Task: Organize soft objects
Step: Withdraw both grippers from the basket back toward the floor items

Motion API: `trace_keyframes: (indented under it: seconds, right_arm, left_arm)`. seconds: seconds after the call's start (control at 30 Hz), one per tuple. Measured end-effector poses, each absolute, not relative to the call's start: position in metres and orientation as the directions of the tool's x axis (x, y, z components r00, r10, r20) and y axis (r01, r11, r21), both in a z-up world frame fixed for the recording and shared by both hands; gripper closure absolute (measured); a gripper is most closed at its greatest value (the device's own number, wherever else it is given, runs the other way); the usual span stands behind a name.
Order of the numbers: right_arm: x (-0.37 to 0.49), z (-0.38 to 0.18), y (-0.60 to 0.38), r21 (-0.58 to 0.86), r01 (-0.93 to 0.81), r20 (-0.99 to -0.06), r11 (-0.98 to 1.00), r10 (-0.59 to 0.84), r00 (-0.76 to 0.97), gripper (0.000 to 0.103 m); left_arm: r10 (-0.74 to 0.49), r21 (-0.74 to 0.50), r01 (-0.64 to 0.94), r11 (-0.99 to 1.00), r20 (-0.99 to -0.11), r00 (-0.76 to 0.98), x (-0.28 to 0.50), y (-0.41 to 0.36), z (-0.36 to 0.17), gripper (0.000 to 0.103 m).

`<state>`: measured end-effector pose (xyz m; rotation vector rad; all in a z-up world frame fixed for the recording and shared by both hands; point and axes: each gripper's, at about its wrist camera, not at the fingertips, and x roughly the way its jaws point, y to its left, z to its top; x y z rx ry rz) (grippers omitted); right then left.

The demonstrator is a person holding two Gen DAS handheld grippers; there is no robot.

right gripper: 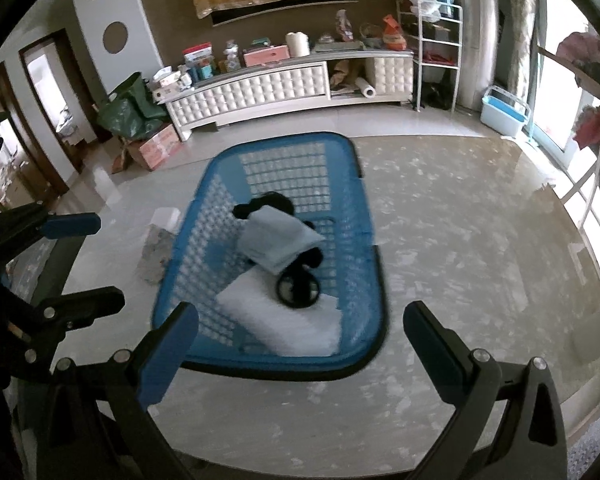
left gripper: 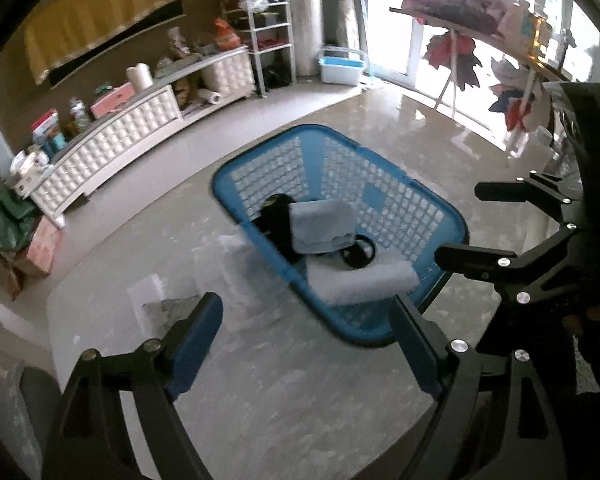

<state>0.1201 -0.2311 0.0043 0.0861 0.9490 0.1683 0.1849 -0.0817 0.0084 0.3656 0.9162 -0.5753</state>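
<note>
Three soft things fill my blue basket mid-tabletop: a pale blue towel atop black items, a white towel nearest me. My left claw and right claw both gape, empty.

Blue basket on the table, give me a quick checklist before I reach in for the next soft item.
1. Left gripper open, holding nothing: ok.
2. Right gripper open, holding nothing: ok.
3. Blue basket fully on the table: ok.
4. Light blue folded towel on top, reachable: ok.
5. White towel free underneath: not ok, black items lie on it.
6. What the black items are: cannot tell.
</note>
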Motion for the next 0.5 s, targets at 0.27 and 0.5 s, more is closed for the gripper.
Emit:
trace_keyframes:
  seconds: [0.27, 0.5]
  right_arm:
    - [0.122, 0.006, -0.198, 0.129, -0.177, -0.8, 0.976, 0.208, 0.562, 0.0]
    - [0.132, 0.001, -0.16, 0.11, -0.247, -0.808, 0.963, 0.231, 0.542, 0.0]
  left_arm:
    - [-0.284, 0.039, 0.512, 0.858, -0.795, 0.536, 0.17, -0.031, 0.019, 0.015]
    - [-0.244, 0.041, 0.434, 0.9, -0.777, 0.581, 0.163, 0.018, 0.018, 0.0]
